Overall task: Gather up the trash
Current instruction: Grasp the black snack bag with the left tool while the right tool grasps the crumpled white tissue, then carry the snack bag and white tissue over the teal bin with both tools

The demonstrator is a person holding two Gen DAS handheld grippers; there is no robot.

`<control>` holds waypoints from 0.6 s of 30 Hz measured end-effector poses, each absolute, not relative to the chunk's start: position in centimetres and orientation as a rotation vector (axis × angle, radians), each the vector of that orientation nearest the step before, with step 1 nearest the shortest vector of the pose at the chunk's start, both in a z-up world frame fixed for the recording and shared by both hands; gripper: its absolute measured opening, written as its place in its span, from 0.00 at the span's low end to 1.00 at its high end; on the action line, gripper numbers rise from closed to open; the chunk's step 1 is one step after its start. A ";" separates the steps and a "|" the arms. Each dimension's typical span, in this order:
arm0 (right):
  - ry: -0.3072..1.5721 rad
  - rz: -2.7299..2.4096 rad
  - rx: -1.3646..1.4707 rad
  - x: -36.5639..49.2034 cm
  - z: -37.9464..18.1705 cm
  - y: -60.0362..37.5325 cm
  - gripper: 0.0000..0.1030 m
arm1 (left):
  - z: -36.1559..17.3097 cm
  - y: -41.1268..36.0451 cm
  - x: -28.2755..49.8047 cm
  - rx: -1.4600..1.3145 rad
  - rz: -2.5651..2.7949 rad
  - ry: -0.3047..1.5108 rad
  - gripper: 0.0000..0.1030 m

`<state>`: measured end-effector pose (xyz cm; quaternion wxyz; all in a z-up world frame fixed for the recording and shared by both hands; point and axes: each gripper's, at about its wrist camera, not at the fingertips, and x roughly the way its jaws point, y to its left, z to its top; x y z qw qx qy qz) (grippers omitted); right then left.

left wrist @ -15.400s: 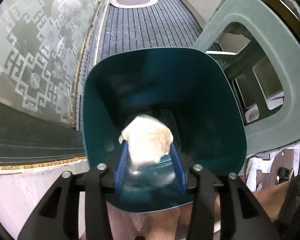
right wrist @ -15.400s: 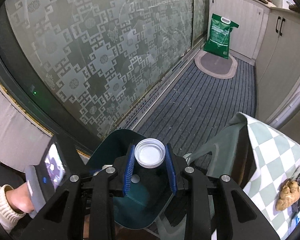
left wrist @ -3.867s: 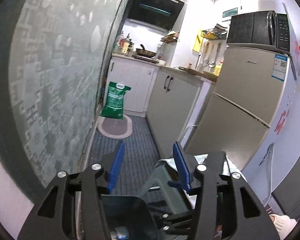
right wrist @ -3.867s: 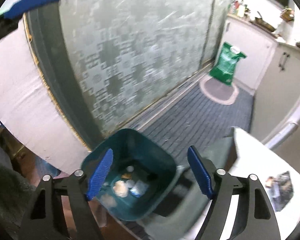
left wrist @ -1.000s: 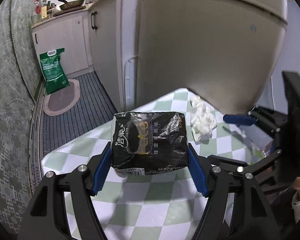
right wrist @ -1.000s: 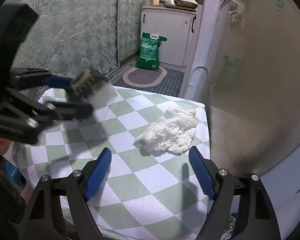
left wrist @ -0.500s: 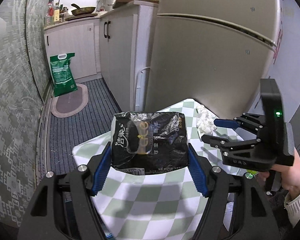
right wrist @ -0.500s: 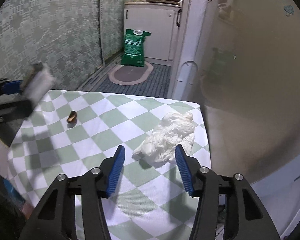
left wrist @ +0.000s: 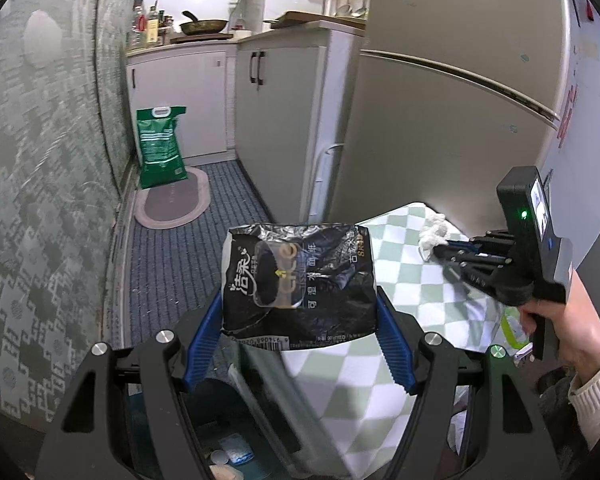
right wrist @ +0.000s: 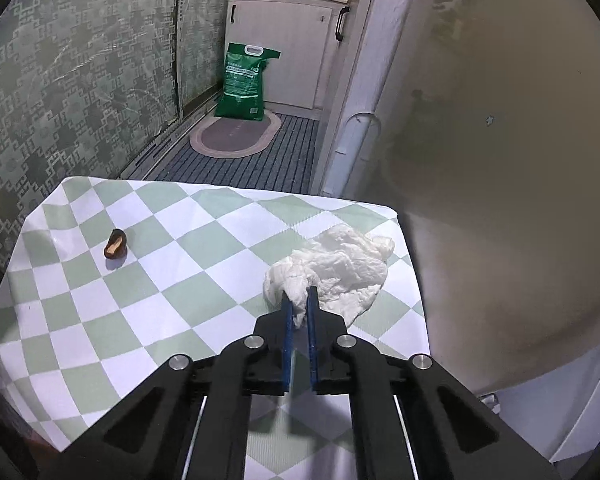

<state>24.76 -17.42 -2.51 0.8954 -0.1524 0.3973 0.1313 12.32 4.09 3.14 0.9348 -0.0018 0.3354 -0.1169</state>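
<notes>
Since a second ago the right gripper point(right wrist: 298, 304) has closed from wide apart onto the near corner of the crumpled tissue point(right wrist: 340, 268), right of centre on the checkered bench point(right wrist: 140, 288). The tissue looks soft and light; a pinch on one fold should lift it. The left gripper point(left wrist: 298, 320) has drawn back, its fingers point(left wrist: 392, 344) holding the black wipes packet point(left wrist: 298, 276) by its sides, mid-frame above the bin point(left wrist: 220, 440); the film looks crinkly and perhaps slippery.

Black wrapper point(left wrist: 300, 276), white tissue point(right wrist: 336, 268), green-checked tablecloth point(right wrist: 172, 264).
</notes>
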 end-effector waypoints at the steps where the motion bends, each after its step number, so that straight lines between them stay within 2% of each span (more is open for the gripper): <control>1: 0.825 0.273 -0.317 24.8 -2.5 -17.3 0.05 | 3.1 4.5 12.1 -0.006 -0.234 0.687 0.71; 18: 0.733 0.379 -0.292 21.4 2.1 -12.7 0.04 | 0.7 9.2 9.4 -0.001 -0.158 0.757 0.71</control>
